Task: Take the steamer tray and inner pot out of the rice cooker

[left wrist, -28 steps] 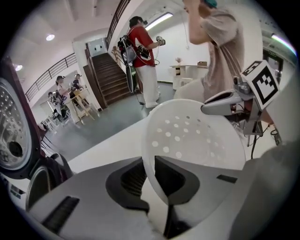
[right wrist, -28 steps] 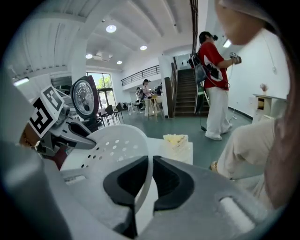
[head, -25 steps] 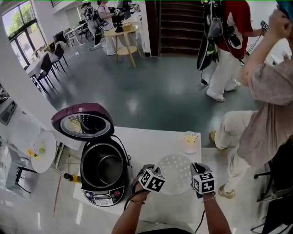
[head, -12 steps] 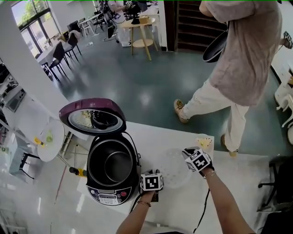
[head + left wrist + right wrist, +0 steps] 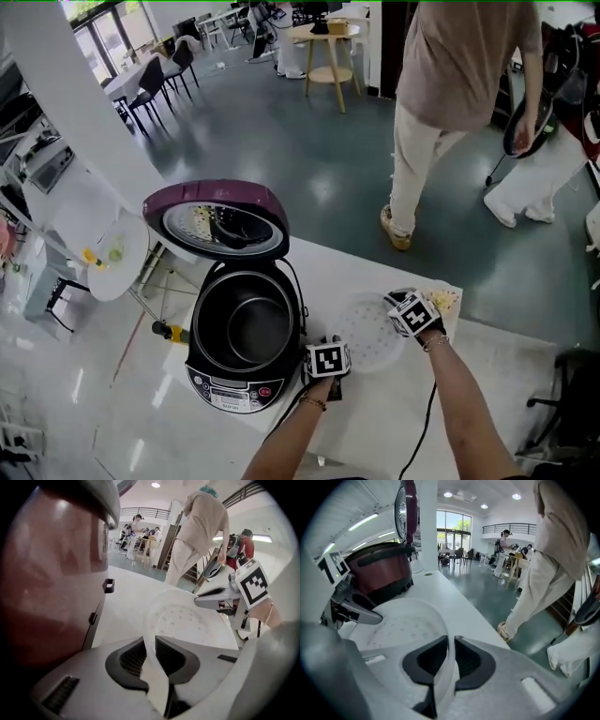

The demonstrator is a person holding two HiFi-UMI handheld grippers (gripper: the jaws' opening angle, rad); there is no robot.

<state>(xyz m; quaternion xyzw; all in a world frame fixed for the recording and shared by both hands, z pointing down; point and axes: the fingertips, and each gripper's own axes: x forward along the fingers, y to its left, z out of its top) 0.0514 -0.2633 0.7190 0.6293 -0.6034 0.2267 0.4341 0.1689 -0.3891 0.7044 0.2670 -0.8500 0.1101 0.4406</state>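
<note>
The white perforated steamer tray (image 5: 368,325) is out of the cooker, low over the white table (image 5: 394,422) just right of it; whether it touches the table I cannot tell. My left gripper (image 5: 334,349) is shut on the tray's near-left rim (image 5: 152,634). My right gripper (image 5: 401,322) is shut on the opposite rim (image 5: 449,644). The maroon rice cooker (image 5: 234,389) stands with its lid (image 5: 217,225) up. The dark metal inner pot (image 5: 246,328) still sits inside. The cooker's side fills the left of the left gripper view (image 5: 51,588).
A small cup with yellowish contents (image 5: 442,300) stands near the table's far right corner, close behind the right gripper. A person (image 5: 450,84) walks on the floor beyond the table's far edge. A round white side table (image 5: 98,253) sits to the left of the cooker.
Both grippers have rolled and come down with the tray held between them, and it now sits lower beside the cooker. Behind the table a person has walked across.
</note>
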